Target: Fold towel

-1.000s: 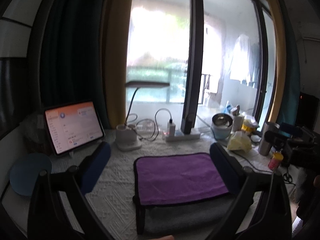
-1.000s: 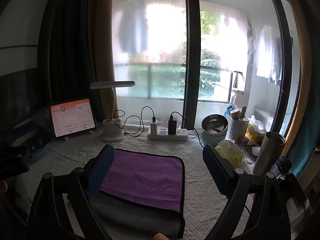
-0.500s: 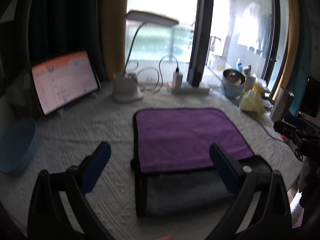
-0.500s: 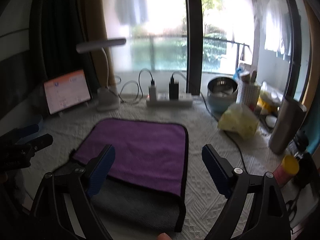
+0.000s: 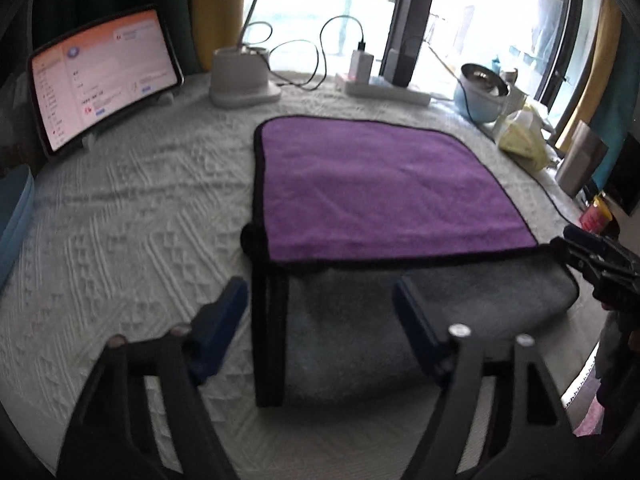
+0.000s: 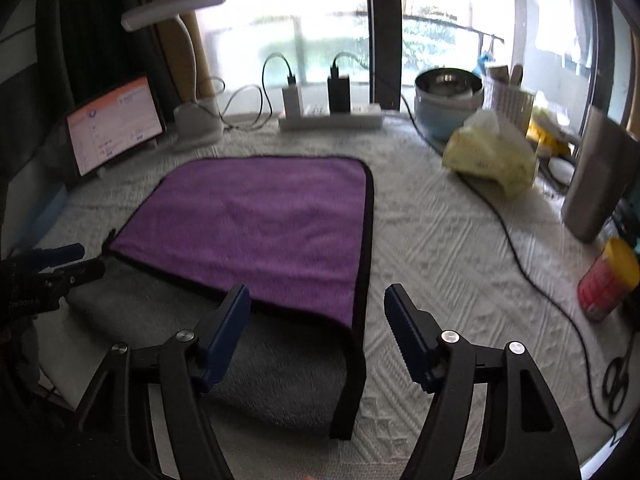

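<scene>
Both your left gripper [image 5: 320, 312] and right gripper [image 6: 316, 320] hang wide apart, empty, over the towel [image 6: 256, 232] lying partly folded on the table [image 6: 440, 240]. Pinch its near grey corners evenly, then carry them forward together.

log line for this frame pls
step: pre-grasp | left gripper: open, at towel near-left corner | right gripper: open, near-right corner | towel: flat

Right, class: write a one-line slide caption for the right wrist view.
Open right gripper poised over the near right corner of a half-folded purple towel.
</scene>
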`<state>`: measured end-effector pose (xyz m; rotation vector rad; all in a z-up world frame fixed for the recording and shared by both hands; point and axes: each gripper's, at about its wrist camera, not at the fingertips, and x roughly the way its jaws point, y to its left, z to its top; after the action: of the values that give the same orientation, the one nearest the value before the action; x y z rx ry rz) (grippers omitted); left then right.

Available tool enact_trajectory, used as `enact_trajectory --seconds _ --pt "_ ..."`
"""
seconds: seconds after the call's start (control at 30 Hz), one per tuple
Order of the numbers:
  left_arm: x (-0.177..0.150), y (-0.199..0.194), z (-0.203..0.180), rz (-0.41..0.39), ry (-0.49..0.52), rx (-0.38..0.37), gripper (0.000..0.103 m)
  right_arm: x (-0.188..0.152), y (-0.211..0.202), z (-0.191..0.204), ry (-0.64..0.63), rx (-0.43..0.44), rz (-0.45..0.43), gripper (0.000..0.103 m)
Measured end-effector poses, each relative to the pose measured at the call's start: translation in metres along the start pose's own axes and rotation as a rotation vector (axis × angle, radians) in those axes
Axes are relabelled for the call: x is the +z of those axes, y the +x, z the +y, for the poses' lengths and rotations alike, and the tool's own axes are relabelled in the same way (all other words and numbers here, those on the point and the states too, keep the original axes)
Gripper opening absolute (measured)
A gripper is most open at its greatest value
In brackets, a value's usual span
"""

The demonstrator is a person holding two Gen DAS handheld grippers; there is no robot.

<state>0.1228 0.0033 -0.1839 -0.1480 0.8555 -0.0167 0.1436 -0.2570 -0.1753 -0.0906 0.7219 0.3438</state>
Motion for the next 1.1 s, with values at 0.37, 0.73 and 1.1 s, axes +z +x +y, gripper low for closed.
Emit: enact_trajectory --seconds 0.37,0.73,1.1 --pt "-0.007 0.003 0.004 0.021 -0.002 0.006 0.040 -0.022 0.013 0.004 -0.009 0.000 0.070 0.054" --pt "-0.013 -0.006 0.000 -0.018 0.026 0.035 0.014 -0.025 0.006 0.006 -0.007 0.006 0.049 0.019" --pt "-0.009 -0.024 0.003 -0.073 0.029 0.003 0.009 -0.013 -0.008 0.020 -0.047 0.012 -0.013 0.017"
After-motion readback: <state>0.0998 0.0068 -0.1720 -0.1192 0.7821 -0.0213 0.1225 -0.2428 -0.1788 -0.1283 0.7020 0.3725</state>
